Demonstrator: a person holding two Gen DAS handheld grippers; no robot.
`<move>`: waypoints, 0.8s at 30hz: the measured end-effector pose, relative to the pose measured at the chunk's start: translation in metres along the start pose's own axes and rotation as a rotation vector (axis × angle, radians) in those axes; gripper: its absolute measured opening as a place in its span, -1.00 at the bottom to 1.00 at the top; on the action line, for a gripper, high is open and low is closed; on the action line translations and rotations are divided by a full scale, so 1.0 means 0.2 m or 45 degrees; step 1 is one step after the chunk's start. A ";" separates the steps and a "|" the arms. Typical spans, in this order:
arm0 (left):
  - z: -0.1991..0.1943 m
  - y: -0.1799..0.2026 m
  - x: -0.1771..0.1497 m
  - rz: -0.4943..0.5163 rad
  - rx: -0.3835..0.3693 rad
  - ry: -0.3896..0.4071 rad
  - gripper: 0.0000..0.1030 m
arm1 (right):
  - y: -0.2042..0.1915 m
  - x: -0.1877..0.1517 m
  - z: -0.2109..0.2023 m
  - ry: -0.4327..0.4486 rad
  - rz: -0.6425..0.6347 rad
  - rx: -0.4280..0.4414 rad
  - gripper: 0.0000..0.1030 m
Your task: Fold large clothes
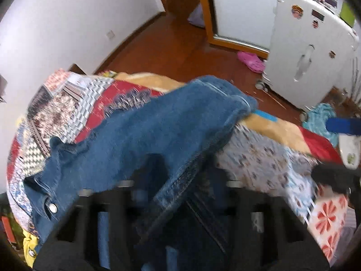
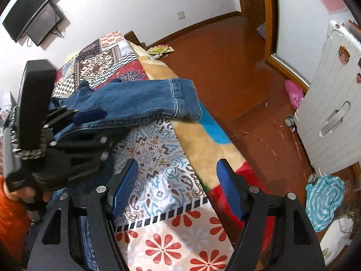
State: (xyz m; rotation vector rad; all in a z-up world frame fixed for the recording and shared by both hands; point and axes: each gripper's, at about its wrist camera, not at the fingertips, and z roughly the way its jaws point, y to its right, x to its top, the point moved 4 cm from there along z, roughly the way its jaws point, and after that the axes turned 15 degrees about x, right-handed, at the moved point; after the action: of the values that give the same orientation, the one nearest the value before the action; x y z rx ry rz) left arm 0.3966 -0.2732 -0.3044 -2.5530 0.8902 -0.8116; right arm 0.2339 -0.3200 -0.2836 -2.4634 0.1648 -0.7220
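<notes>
Right gripper [image 2: 177,188] gapes over the quilt [image 2: 162,155]; only its view shows the left gripper [image 2: 90,117] pinching the denim jacket [image 2: 144,99].

— What do the tools look like?

— The right gripper [image 2: 177,188] is black, with cut-out openings in its frame, silver round screws and two blue ribbed pads [image 2: 125,187]. The left gripper [image 2: 90,124] is black too, with silver screws, a blue pad and a tall black box on top.

— And the person?

— Only a bit of skin of the left hand [image 2: 28,193] shows, beside an orange sleeve [image 2: 13,214].
</notes>
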 end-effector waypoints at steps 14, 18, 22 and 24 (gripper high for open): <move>-0.51 -0.76 -0.13 -0.590 -0.150 0.224 -0.82 | -0.22 0.02 0.01 0.004 -0.102 0.056 0.33; -0.60 -0.97 -0.36 -0.656 -0.028 0.243 -0.82 | -0.32 0.01 0.09 -0.023 -0.141 0.089 0.33; -0.56 -1.08 -0.67 -0.683 0.052 0.149 -0.82 | -0.42 -0.03 0.21 -0.092 -0.193 0.109 0.33; -0.51 -1.09 -0.81 -0.677 0.075 0.077 -0.81 | -0.45 -0.05 0.27 -0.135 -0.222 0.091 0.33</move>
State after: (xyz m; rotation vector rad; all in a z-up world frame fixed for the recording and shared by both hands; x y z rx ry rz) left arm 0.3317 -0.0147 -0.1901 -2.7559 0.1839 -1.0402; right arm 0.2496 -0.2164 -0.2768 -2.4610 -0.1152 -0.6550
